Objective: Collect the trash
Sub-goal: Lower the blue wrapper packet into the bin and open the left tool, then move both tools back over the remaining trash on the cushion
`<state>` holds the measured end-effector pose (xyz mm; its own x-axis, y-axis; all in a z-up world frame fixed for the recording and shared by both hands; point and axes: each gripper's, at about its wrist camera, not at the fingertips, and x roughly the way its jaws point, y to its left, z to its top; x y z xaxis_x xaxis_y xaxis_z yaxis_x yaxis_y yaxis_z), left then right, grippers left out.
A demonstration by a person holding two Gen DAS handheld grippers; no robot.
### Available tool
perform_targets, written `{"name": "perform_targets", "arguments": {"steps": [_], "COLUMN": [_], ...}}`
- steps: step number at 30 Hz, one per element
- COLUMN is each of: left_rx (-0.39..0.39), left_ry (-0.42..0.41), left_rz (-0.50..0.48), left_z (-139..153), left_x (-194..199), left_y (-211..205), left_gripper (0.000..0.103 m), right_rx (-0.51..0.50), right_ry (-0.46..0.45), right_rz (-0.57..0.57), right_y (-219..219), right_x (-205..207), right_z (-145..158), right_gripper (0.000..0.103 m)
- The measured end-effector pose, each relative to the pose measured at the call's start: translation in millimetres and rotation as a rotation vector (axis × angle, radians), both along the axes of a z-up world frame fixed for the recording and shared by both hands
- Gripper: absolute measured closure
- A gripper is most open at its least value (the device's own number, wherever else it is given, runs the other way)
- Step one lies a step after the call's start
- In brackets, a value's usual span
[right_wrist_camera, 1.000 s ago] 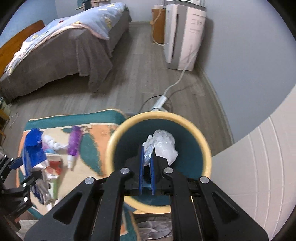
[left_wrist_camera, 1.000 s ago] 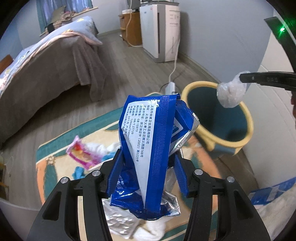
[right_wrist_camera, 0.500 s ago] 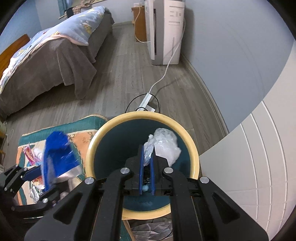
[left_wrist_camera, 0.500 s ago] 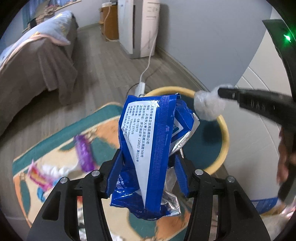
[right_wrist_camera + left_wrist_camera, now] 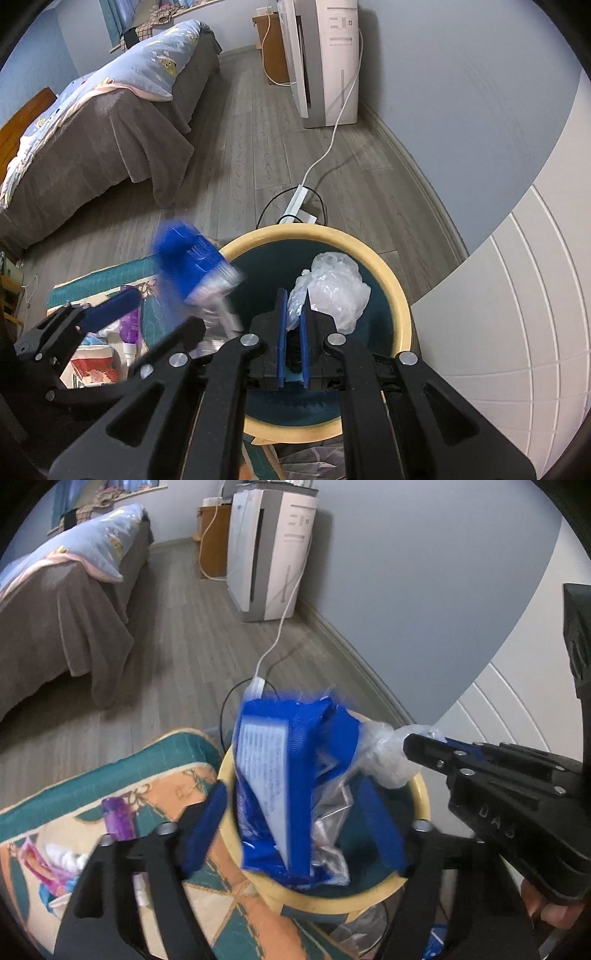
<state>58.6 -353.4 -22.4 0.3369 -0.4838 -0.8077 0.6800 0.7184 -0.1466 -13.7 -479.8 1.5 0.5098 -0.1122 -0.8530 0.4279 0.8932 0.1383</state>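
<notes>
Gaping left jaws around blurred blue wrapper (image 5: pixel 291 775); right jaws pinching crumpled clear plastic (image 5: pixel 332 288).

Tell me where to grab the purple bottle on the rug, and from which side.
Take the purple bottle across its slim body near the middle, coming straight down from above: it seems to lie flat on the rug, and wrappers crowd its lower end.

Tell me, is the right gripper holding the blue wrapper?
No, the right gripper is shut on a clear crumpled plastic wad over the bin; the blue wrapper is by the left gripper.
</notes>
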Motion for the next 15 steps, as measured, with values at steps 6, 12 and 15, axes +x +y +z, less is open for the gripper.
{"name": "perform_targets", "arguments": {"steps": [6,12,15], "left_rx": [0.008,0.050,0.077], "left_ry": [-0.030,-0.057,-0.083], "left_rz": [0.046,0.081,0.096], "left_z": [0,-4,-1], "left_x": [4,7,7], "left_y": [17,44,63], "left_gripper": [0.015,0.013,0.012], "right_rx": [0.006,-0.013,-0.027], "right_ry": [0.005,0.009,0.006], "right_rz": [-0.005,0.002,0.015], "right_y": [0,10,17], "right_x": [1,5,7], "right_z": [-1,2,5], "right_gripper": [0.097,0.060,0.042]}}
